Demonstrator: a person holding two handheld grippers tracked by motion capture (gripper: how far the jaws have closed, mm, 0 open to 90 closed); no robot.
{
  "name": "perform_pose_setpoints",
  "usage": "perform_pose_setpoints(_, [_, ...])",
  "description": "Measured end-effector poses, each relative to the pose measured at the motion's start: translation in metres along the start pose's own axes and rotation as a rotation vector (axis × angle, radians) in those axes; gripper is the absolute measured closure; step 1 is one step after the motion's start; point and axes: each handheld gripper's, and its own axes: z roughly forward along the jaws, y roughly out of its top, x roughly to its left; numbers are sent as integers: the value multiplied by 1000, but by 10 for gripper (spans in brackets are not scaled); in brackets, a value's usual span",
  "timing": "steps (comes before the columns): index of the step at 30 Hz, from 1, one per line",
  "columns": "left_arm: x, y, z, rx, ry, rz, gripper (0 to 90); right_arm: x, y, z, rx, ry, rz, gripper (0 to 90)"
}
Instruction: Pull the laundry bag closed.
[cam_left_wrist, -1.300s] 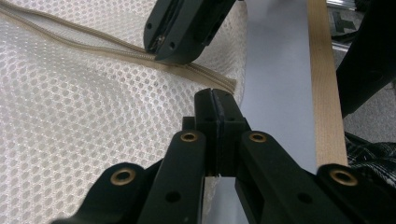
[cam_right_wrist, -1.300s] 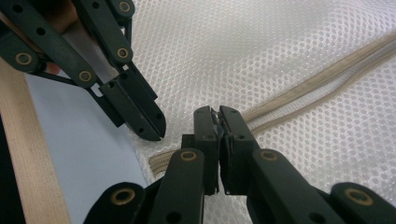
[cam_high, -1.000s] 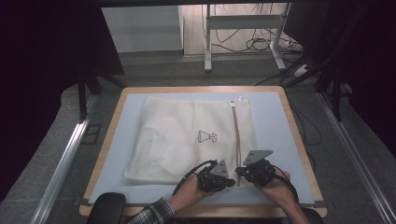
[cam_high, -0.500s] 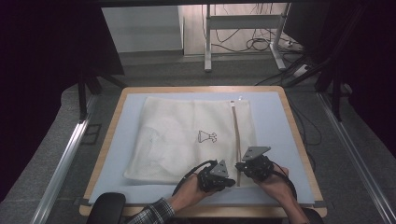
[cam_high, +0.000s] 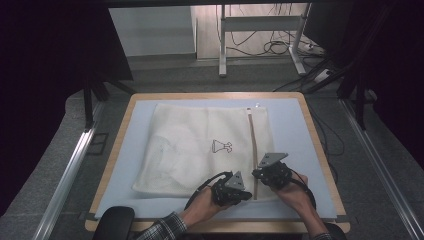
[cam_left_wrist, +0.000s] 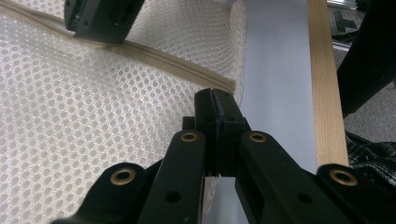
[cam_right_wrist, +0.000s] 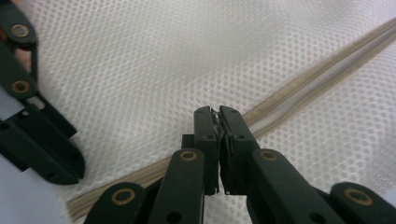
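Mesh laundry bag (cam_high: 200, 150) lies flat across the middle of the high view, white and honeycombed, with a small dark printed mark (cam_high: 221, 146) near its centre and a beige zipper (cam_high: 252, 150) running down its right side toward the near edge. I see the zipper again in the left gripper view as a tan band (cam_left_wrist: 173, 63) crossing from upper left toward the bag's corner, and in the right gripper view as a diagonal strip (cam_right_wrist: 303, 91) from lower left to upper right. My left gripper (cam_high: 235, 189) sits at the lower centre of the high view, at the bag's near edge just left of the zipper; in its own view its jaws are pressed together at the tip (cam_left_wrist: 215, 100) over the mesh near the bag's corner, and I can't tell whether any fabric is pinched between them. My right gripper (cam_high: 270, 172) is just right of it, over the zipper line; in its own view the jaws are closed tight (cam_right_wrist: 218, 116) right at the zipper, something small seems caught between the tips, but I can't make out what. The bag rests on a pale blue mat (cam_high: 290, 125) on a table with a wooden rim (cam_high: 320, 150). Beyond the table, grey floor (cam_high: 200, 75) and loose cables (cam_high: 275, 47) fill the upper frame.
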Motion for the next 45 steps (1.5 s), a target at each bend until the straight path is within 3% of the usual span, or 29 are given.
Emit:
perform_pose_setpoints(3, [1, 0, -1, 14, 0, 17, 899, -2, 2, 2, 5, -8, -8, 859])
perform_pose_setpoints(9, [0, 0, 0, -1, -1, -2, 899, -8, 4, 5, 2, -25, -2, 859])
perform_pose_setpoints(24, [-1, 0, 0, 2, 4, 6, 899, -19, 11, 11, 9, -61, -14, 860])
perform_pose_setpoints(45, [0, 0, 0, 1, 2, 4, 899, -41, 18, 16, 5, -75, -2, 855])
